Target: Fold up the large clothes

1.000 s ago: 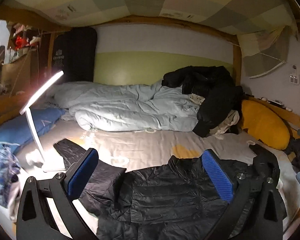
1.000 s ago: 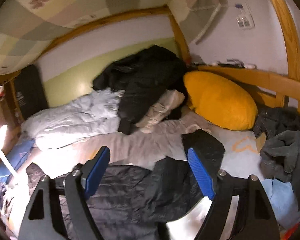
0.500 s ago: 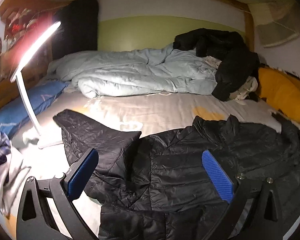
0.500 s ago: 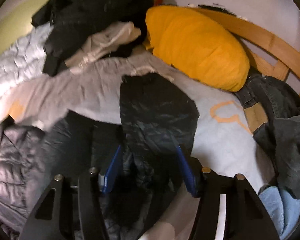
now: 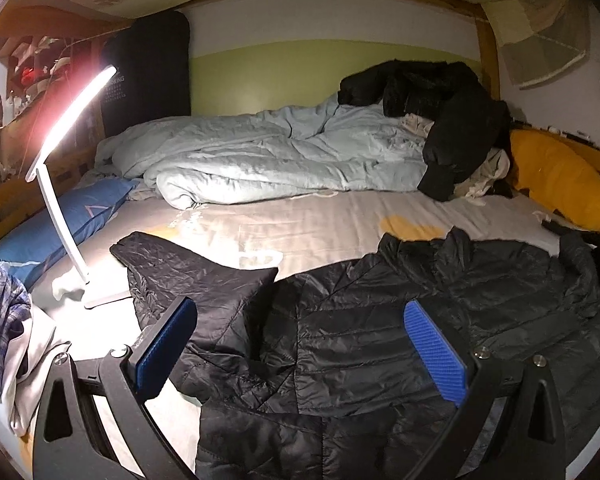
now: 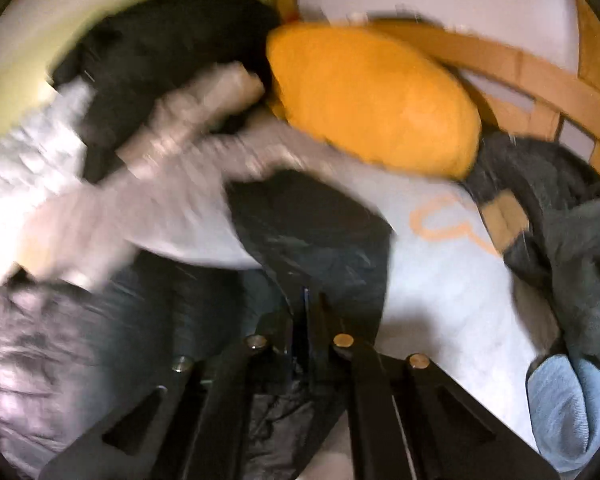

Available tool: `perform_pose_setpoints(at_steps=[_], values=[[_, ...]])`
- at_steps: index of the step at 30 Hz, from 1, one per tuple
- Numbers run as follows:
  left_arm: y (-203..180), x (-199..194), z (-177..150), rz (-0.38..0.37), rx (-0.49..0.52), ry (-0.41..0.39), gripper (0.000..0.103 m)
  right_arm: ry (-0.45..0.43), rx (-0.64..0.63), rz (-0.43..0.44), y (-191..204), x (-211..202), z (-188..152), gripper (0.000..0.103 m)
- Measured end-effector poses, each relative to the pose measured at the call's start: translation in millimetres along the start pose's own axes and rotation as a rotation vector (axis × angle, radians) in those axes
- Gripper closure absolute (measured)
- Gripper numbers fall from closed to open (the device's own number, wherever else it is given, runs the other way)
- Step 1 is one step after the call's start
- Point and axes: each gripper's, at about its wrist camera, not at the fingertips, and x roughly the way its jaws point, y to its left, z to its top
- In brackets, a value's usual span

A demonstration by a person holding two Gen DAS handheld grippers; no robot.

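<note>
Bed sheet (image 5: 332, 224), black puffer jacket (image 5: 380, 332), desk lamp (image 5: 66, 184), orange pillow (image 6: 372, 96) beyond sleeve (image 6: 312, 232)

The right gripper (image 6: 306, 304) has its jaws clamped on the black jacket's sleeve (image 6: 312, 232).

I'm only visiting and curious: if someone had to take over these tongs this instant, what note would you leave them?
Right tongs: have just been closing, now shut on the right sleeve of the black puffer jacket.
Left tongs: open, hovering over the jacket's body, holding nothing.
Jacket lies spread flat on the bed sheet, left sleeve stretched toward the desk lamp.
Done: sleeve gripped. No fold made yet.
Left: probably fold both sleeves inward, then fold the body.
</note>
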Motion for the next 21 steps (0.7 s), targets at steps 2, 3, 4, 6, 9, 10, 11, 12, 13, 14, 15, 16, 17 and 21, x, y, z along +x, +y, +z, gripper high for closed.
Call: perform_pose_setpoints(at_steps=[2, 3, 4, 6, 9, 10, 11, 12, 13, 14, 15, 16, 17, 21], values=[[0, -6, 2, -0.007, -0.007, -0.017, 0.0, -0.107, -0.016, 0.124, 11, -37, 3, 0.099], [-1, -8, 3, -0.008, -0.008, -0.025, 0.0, -0.129, -0.027, 0.166, 15, -47, 3, 0.099], [-1, -10, 4, -0.009, -0.007, -0.032, 0.0, -0.159, -0.052, 0.236, 23, -64, 1, 0.099], [-3, -13, 5, -0.01, -0.004, -0.04, 0.0, -0.2, -0.107, 0.346, 38, -92, -6, 0.099], [-6, -15, 4, -0.009, 0.003, -0.044, 0.0, -0.206, -0.158, 0.464, 56, -113, -15, 0.099], [-6, -15, 4, -0.01, 0.004, -0.046, 0.0, -0.188, -0.18, 0.545, 63, -119, -18, 0.099], [-7, -16, 4, -0.011, 0.005, -0.048, 0.0, -0.171, -0.205, 0.605, 69, -122, -21, 0.099], [-8, -17, 4, -0.012, 0.007, -0.049, 0.0, -0.165, -0.231, 0.644, 73, -124, -24, 0.099], [-9, -18, 4, -0.012, 0.008, -0.05, 0.0, -0.172, -0.248, 0.664, 76, -126, -26, 0.099], [-9, -19, 3, -0.013, 0.008, -0.053, 0.0, -0.177, -0.264, 0.691, 78, -129, -28, 0.099], [-9, -20, 3, -0.015, 0.007, -0.055, 0.0, -0.177, -0.269, 0.716, 80, -130, -29, 0.099], [-8, -21, 4, -0.018, 0.006, -0.056, 0.0, -0.184, -0.264, 0.776, 78, -134, -29, 0.099], [-8, -21, 4, -0.019, 0.003, -0.058, 0.0, -0.193, -0.254, 0.817, 75, -136, -29, 0.099], [-6, -21, 4, -0.023, -0.007, -0.054, 0.0, -0.219, -0.186, 0.917, 58, -144, -26, 0.099]])
